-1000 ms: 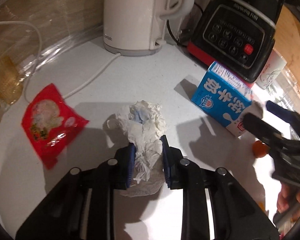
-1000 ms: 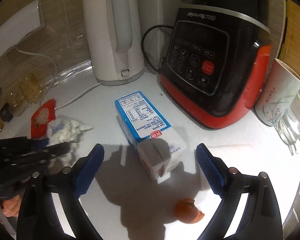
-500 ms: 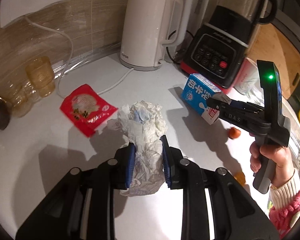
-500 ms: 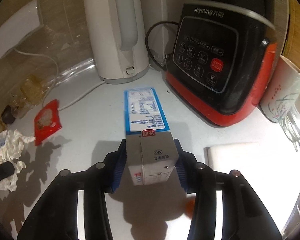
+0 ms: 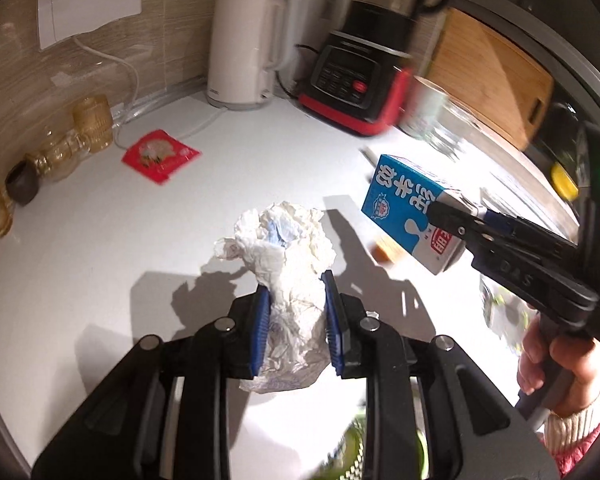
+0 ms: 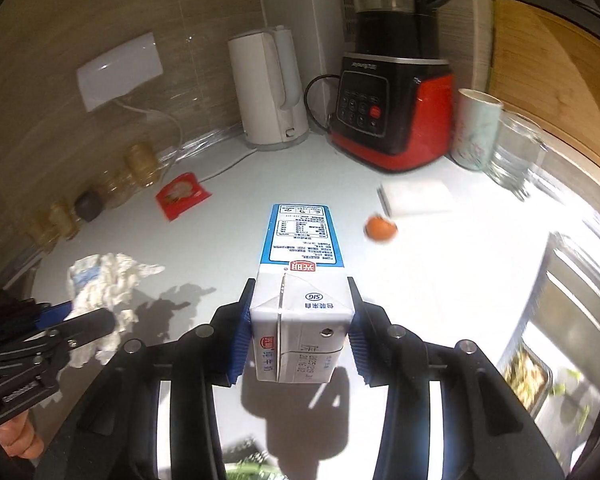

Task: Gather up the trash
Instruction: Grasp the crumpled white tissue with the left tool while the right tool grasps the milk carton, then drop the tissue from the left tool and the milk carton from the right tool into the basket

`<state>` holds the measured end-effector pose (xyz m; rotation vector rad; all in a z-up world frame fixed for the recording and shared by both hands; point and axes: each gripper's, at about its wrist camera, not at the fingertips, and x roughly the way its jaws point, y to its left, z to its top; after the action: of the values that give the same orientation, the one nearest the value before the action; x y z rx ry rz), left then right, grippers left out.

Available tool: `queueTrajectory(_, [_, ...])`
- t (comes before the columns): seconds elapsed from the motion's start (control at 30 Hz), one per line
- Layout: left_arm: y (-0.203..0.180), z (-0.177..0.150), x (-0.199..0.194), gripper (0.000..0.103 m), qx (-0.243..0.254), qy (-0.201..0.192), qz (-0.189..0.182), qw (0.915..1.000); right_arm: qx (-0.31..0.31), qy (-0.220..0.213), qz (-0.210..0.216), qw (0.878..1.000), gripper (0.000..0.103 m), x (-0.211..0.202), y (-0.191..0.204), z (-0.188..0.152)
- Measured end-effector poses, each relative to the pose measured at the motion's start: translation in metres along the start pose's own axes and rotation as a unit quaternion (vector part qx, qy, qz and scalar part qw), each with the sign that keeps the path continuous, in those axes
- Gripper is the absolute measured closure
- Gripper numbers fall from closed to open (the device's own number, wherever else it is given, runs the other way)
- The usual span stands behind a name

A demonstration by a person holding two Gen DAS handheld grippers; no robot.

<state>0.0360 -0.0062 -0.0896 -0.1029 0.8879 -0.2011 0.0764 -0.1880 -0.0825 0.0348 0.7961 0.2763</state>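
My left gripper [image 5: 295, 312] is shut on a crumpled white paper wad [image 5: 288, 248] and holds it above the white counter [image 5: 100, 264]; the wad also shows in the right wrist view [image 6: 100, 284]. My right gripper [image 6: 299, 332] is shut on a blue and white milk carton [image 6: 300, 272], lifted off the counter; the carton [image 5: 408, 216] and right gripper [image 5: 460, 216] show at the right of the left wrist view. A red snack wrapper [image 5: 160, 154] lies flat at the back left, also in the right wrist view [image 6: 182, 196]. An orange scrap [image 6: 380, 228] lies on the counter.
A white kettle [image 5: 244, 52] and a black and red blender [image 5: 364, 76] stand at the back wall. A cup [image 6: 478, 132], a glass [image 6: 520, 156] and a white pad [image 6: 416, 198] sit at the right. Small amber jars [image 5: 92, 124] line the left. A food tray [image 6: 528, 376] shows lower right.
Both grippers have risen and pulled back from the counter with their loads. The right gripper shut on the carton and lifted it; the left kept its hold on the wad.
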Motion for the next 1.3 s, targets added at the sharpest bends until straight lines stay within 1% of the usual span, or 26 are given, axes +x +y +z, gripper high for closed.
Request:
queueTrajectory(0.17, [-0.026,-0.048,-0.032,0.079,0.012,0.018,-0.022,0.9995,0.022,0.007,-0.011,1.000,0.061,-0.066,0.002,-0.057])
queueTrajectory(0.27, [-0.043,-0.078,-0.052,0.079,0.027,0.024,-0.025,0.9990,0.034,0.009,-0.015,0.999,0.061,-0.100,0.001,-0.089])
queueTrajectory(0.43, [-0.067,-0.122,-0.079,0.079,0.041,0.031,-0.030,0.9982,0.039,0.007,-0.016,0.999,0.061,-0.147,0.001,-0.133])
queueTrajectory(0.63, [-0.088,-0.163,-0.100,0.079,0.054,0.039,-0.025,0.9975,0.033,0.003,-0.018,0.999,0.060,-0.192,0.005,-0.177])
queueTrajectory(0.73, [-0.096,-0.177,-0.106,0.079,0.056,0.043,-0.024,0.9972,0.035,0.006,-0.016,0.999,0.060,-0.206,0.005,-0.197])
queueTrajectory(0.93, [-0.110,-0.194,-0.113,0.079,0.064,0.045,-0.022,0.9967,0.042,0.018,-0.014,0.999,0.060,-0.218,0.002,-0.223])
queueTrajectory(1.1, [-0.118,-0.203,-0.110,0.079,0.067,0.051,-0.020,0.9962,0.044,0.017,-0.016,0.999,0.060,-0.224,-0.001,-0.231])
queueTrajectory(1.23, [-0.117,-0.211,-0.093,0.078,0.064,0.067,-0.025,0.9954,0.044,0.016,-0.015,0.999,0.060,-0.227,-0.003,-0.234])
queueTrajectory(1.27, [-0.116,-0.214,-0.086,0.073,0.060,0.075,-0.030,0.9949,0.044,0.017,-0.015,0.999,0.060,-0.227,-0.003,-0.234])
queueTrajectory(1.3, [-0.114,-0.217,-0.078,0.062,0.056,0.085,-0.037,0.9941,0.045,0.018,-0.015,0.999,0.060,-0.227,-0.004,-0.235])
